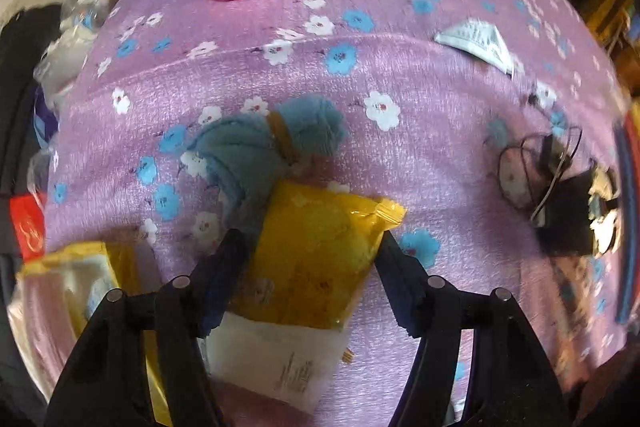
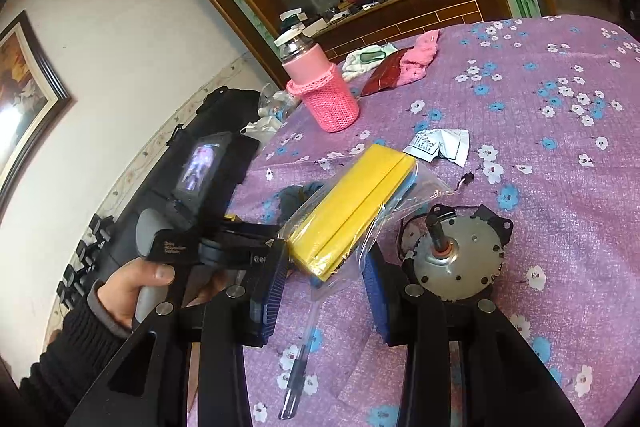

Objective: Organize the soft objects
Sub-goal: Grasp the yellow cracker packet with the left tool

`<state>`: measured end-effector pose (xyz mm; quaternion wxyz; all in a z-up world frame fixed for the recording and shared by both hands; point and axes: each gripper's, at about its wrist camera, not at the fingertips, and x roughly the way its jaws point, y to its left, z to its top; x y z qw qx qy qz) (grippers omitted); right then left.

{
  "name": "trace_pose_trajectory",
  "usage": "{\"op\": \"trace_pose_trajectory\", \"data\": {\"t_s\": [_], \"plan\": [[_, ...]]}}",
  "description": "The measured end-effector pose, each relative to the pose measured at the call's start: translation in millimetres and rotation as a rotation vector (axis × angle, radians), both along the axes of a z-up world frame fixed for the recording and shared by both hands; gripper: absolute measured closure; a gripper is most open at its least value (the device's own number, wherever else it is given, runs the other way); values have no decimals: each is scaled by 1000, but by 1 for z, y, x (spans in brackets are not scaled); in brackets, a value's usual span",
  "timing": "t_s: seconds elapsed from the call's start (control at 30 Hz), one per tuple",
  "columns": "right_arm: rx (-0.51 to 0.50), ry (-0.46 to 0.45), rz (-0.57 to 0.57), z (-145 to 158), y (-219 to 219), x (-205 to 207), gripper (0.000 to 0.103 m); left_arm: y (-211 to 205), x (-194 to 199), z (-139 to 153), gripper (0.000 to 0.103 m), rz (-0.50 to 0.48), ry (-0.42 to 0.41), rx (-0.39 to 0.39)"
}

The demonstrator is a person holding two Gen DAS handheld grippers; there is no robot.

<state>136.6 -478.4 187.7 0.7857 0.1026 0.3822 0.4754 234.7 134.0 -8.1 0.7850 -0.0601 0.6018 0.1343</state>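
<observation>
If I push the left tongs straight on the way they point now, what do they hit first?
Most likely the yellow packet, which already lies between the open left tongs. The blue cloth is beyond it. Depth is hard to judge here.

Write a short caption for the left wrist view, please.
Left gripper open over a yellow packet on the purple floral cloth, blue cloth bundle just beyond.

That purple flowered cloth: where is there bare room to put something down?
Bare cloth lies between the pink holder, the white packet and the far right edge. It is crowded in front: yellow packs, blue cloth, motor.
</observation>
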Motion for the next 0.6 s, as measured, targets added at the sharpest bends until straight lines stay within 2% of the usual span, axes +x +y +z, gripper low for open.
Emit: {"op": "trace_pose_trajectory", "data": {"t_s": [0.07, 0.17, 0.23, 0.4, 0.5, 0.6], "plan": [[6, -1, -2, 1, -1, -1, 66, -2, -4, 0, 54, 2, 15, -47], [17, -7, -5, 3, -1, -2, 66, -11, -16, 2, 54, 13, 7, -116], [25, -10, 2, 2, -2, -3, 66, -18, -28, 9, 54, 46, -28, -145], [47, -37, 15, 5, -4, -7, 66, -34, -79, 50, 54, 132, -223, -275], [58, -60, 23, 6, -6, -12, 66, -48, -116, 64, 54, 154, -319, -400], [62, -74, 46, 4, -3, -16, 66, -58, -150, 71, 54, 182, -417, -448]]}}
